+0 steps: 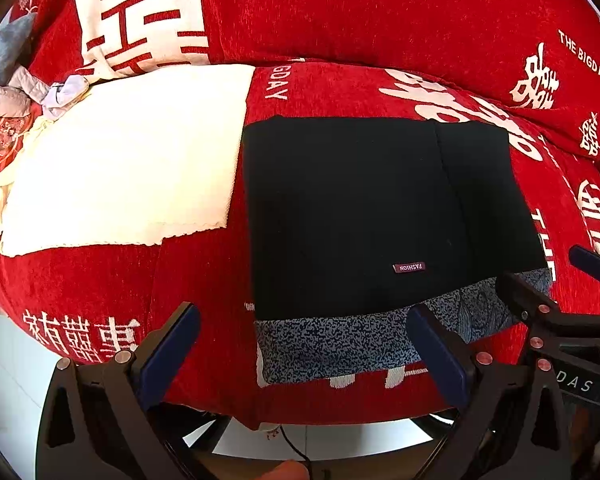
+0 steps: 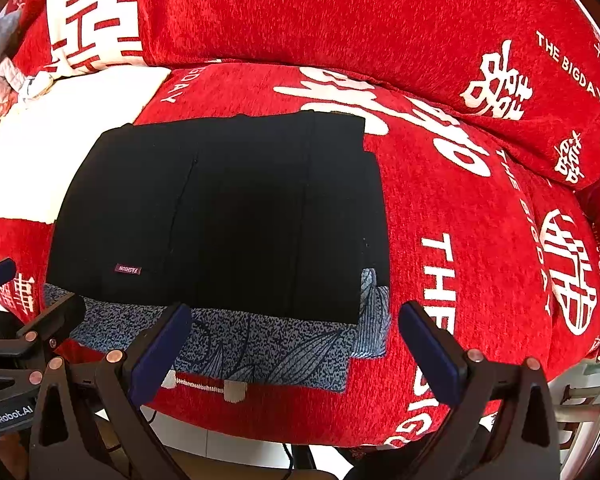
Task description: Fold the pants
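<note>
**Folded pants on the sofa seat, both grippers spread and empty**

The black fabric pants (image 1: 364, 216), folded into a compact rectangle with a small maroon label (image 1: 409, 267), lie at the centre of the left wrist view on the red chenille sofa cover (image 1: 204, 280). A blue-speckled patterned layer (image 1: 340, 344) shows along their lower edge. A cream towel (image 1: 120, 160) lies at centre left, just beside the pants.

The left gripper (image 1: 304, 360) has its jaws wide apart, holding nothing, at the bottom of the frame below the speckled edge. The right gripper (image 2: 296, 354) is likewise spread and empty, below the lower right corner of the pants in the right wrist view.

Risk: a pinch taken from here may catch only the top layer, or the sofa cover beneath, so that the stack skews or unfolds when lifted.
</note>
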Demonstrator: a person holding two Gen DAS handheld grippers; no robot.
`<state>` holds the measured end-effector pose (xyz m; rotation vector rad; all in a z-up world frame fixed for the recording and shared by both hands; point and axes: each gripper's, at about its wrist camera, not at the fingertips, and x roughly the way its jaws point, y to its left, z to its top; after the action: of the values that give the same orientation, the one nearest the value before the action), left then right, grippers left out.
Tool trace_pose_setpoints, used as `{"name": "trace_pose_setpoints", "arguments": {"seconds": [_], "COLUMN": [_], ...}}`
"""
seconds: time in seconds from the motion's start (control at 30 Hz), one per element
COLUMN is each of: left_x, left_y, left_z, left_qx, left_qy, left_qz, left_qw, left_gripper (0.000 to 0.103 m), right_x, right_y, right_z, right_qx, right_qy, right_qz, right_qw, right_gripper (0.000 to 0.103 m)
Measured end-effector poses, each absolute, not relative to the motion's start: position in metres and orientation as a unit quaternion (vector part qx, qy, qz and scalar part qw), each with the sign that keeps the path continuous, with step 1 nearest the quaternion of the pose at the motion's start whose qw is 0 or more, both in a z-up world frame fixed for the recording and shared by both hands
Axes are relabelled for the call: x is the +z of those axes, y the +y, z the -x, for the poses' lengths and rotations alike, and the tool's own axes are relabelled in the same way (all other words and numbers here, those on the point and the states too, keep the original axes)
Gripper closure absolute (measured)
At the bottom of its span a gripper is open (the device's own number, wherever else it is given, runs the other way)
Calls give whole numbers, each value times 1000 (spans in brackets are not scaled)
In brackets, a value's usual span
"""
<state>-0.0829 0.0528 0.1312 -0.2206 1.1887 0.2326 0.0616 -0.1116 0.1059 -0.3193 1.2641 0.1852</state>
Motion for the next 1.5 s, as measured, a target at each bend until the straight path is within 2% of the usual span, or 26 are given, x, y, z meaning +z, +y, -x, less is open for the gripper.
{"name": "trace_pose_setpoints", "arguments": {"seconds": [1.2,1.5], "left_x": [140,104], "left_y": [41,37], "left_z": [115,154], "left_qx": [109,127], "left_qy": [537,524], "left_qz": [90,89], "left_qw": [831,838], "left_gripper": [0,0], "right_x": [119,79], "right_y": [-122,-125], "right_z": [-30,17], "right_qx": [83,96], "right_qy": [571,567], "right_qz": [147,152], "right_qw": [804,804], "right_gripper": [0,0]}}
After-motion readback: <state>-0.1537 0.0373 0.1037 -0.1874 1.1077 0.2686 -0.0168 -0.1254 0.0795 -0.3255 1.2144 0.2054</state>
